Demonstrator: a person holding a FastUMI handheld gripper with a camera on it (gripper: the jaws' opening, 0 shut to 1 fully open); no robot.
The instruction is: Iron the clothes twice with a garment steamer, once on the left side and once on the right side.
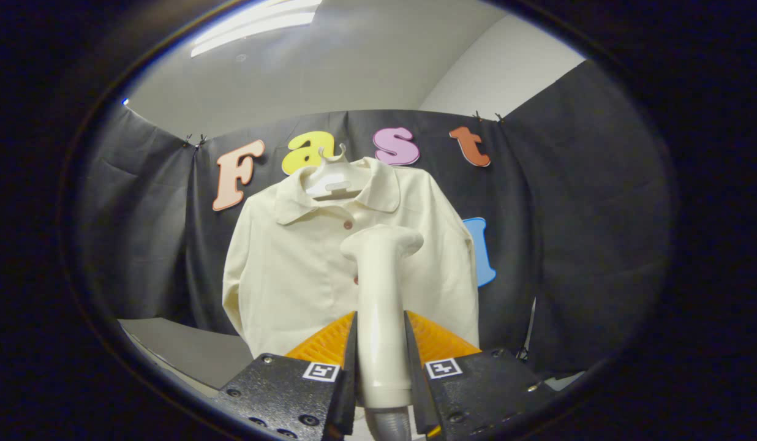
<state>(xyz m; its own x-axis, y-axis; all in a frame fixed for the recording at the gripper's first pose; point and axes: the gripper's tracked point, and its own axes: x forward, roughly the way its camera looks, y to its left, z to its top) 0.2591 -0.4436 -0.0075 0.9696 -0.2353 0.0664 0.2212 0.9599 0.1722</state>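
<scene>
Garment steamer clamped upright, shirt hanging beyond it.

The hand-held gripper (381,367) has both fingers pressed against the handle of the cream garment steamer (380,294), which stands upright between them, its head rising above the fingertips. Beyond the steamer, apart from its head, a cream collared shirt (293,269) hangs on a white hanger (332,177) against the black booth wall (574,233). A grey bench (188,349) lies low to the left.

Gripper (381,355): both fingers closed against the handle of the garment steamer (380,294), holding it upright, pointed toward the shirt (293,269).
</scene>
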